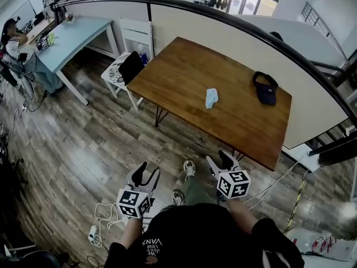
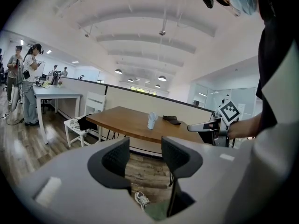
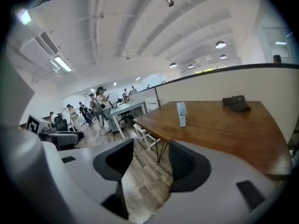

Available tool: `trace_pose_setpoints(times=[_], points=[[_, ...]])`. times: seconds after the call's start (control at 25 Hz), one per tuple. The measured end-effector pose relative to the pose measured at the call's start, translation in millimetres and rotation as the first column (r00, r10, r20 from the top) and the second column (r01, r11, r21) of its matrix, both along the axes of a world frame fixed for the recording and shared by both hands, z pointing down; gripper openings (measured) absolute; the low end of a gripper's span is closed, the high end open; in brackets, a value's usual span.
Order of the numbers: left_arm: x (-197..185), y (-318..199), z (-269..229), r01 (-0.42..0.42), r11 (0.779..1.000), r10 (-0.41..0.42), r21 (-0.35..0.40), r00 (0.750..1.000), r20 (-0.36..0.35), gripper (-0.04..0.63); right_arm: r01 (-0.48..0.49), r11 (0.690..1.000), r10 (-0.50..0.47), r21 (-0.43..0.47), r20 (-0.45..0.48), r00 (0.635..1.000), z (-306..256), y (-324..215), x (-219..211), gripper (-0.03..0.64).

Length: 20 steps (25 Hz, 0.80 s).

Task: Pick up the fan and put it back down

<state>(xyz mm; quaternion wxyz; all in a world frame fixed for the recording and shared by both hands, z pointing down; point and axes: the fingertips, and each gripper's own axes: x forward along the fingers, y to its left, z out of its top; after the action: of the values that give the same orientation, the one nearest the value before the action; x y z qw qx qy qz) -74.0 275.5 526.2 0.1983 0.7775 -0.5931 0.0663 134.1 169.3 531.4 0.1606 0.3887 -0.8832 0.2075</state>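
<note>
A small pale-blue fan [image 1: 211,97] stands upright near the middle of the wooden table [image 1: 184,77]; it also shows as a small white-blue upright fan [image 2: 152,120] in the left gripper view and the fan [image 3: 181,114] in the right gripper view. My left gripper [image 1: 147,173] hangs over the floor, well short of the table, jaws open and empty [image 2: 145,157]. My right gripper [image 1: 218,161] is near the table's front edge, also open and empty [image 3: 149,164]. Both are far from the fan.
A dark cap [image 1: 265,87] lies on the table's far right. A white chair [image 1: 120,71] with a black item stands at the table's left end. A curved partition [image 1: 223,32] runs behind. A cable and power strip [image 1: 103,216] lie on the floor.
</note>
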Motion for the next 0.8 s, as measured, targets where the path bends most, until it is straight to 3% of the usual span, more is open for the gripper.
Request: trace_pose_setpoints(times=[0.32,0.8], points=[[0,-30,6,-0.002,1.0,0.002,-0.022,1.0,-0.007,0.199,-0.027,1.0,0.027,-0.013,-0.013,1.0,7,-36,3,0.206],[3,-125,4,-0.011,1.0,0.011,-0.028,1.0,0.0,0.199,-0.034,0.999,0.034,-0.01,-0.038,0.999,11,-136,4,0.206]])
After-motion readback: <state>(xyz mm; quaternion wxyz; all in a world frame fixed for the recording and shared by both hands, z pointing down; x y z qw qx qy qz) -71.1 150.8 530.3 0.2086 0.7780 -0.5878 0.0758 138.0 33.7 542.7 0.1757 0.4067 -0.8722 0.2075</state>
